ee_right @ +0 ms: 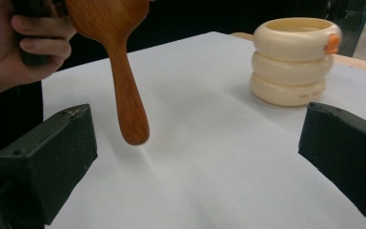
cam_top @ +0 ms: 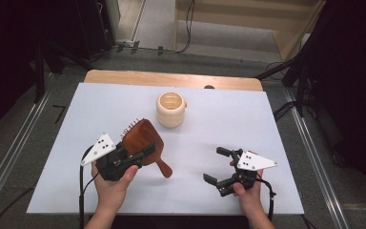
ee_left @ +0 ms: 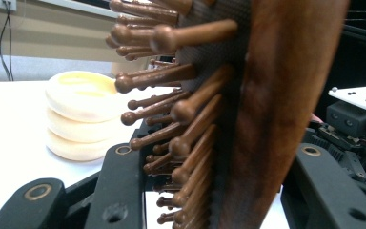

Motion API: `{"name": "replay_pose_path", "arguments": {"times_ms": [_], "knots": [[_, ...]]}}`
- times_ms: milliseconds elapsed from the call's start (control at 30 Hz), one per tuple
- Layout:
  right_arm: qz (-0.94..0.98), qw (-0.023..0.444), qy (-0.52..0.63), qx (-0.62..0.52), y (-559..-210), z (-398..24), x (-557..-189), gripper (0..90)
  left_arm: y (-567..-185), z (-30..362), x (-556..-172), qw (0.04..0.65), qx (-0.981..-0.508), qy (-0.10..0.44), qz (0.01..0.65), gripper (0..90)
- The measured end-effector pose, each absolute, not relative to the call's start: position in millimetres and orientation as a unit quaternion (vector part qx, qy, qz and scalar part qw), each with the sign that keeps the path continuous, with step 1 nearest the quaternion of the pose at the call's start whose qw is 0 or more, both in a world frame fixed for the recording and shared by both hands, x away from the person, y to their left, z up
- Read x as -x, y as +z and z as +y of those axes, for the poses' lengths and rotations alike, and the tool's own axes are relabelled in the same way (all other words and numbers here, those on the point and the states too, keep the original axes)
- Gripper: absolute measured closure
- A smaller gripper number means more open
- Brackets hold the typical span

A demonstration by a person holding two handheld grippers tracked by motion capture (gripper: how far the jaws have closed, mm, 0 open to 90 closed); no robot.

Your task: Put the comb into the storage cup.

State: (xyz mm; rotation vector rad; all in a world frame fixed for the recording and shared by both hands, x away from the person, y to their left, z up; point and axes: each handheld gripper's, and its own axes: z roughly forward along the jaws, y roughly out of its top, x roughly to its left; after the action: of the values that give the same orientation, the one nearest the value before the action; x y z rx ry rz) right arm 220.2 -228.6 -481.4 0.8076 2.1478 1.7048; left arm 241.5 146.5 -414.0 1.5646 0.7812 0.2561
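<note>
The wooden hairbrush point(cam_top: 143, 138) is clamped by the left gripper point(cam_top: 132, 153); the right gripper point(cam_top: 218, 165) is held wide open above the desk point(cam_top: 267, 143).

Looks like a lab or recording studio setup, not anyone's home.

The wooden table point(cam_top: 171, 78) is covered with a plain white sheet point(cam_top: 124, 102) and stands alone on a grey floor point(cam_top: 24, 129). There are metal rails point(cam_top: 9, 152) running along both sides, loose cables point(cam_top: 188, 28) trailing across the floor behind, and dark stands and equipment point(cam_top: 71, 33) crowding the edges. Very much a test-rig vibe.
</note>
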Motion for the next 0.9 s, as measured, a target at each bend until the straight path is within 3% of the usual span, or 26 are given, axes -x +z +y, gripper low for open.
{"name": "replay_pose_path", "arguments": {"times_ms": [900], "knots": [[0.727, 0.186, 0.565, -0.344, -494, -306, -199, 0.0, -400, 150, -260, 0.624, -0.684, 0.134, 0.352, 56.9]]}}
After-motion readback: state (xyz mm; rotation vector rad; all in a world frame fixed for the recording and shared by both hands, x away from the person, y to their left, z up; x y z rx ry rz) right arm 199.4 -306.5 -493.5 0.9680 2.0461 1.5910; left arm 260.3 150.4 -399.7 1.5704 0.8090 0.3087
